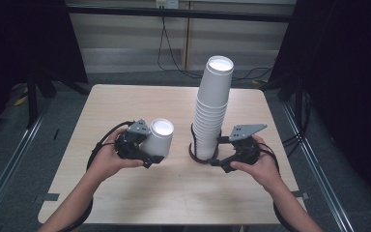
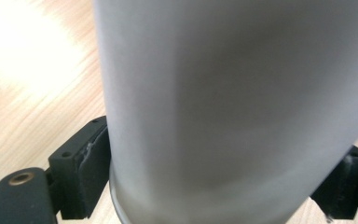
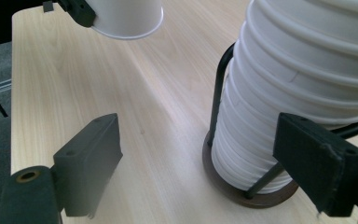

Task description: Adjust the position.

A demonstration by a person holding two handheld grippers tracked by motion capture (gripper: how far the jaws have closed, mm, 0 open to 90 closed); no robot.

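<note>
High view: you are holding a single paper cup (image 1: pixel 160 137) in your left gripper (image 1: pixel 150 151), above the desk (image 1: pixel 125 101), mouth up, left of the cup stack (image 1: pixel 212 106).

Left gripper view: your fingers (image 2: pixel 81 172) are pinching the cup wall.

Right gripper view: your right gripper (image 3: pixel 205 163) fingers are standing spread beside the stack's holder (image 3: pixel 223 184), gripping nothing.

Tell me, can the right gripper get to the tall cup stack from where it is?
Probably yes. The right gripper is open right beside the cup stack, with nothing between them; only the black wire holder rings the stack's base.
</note>
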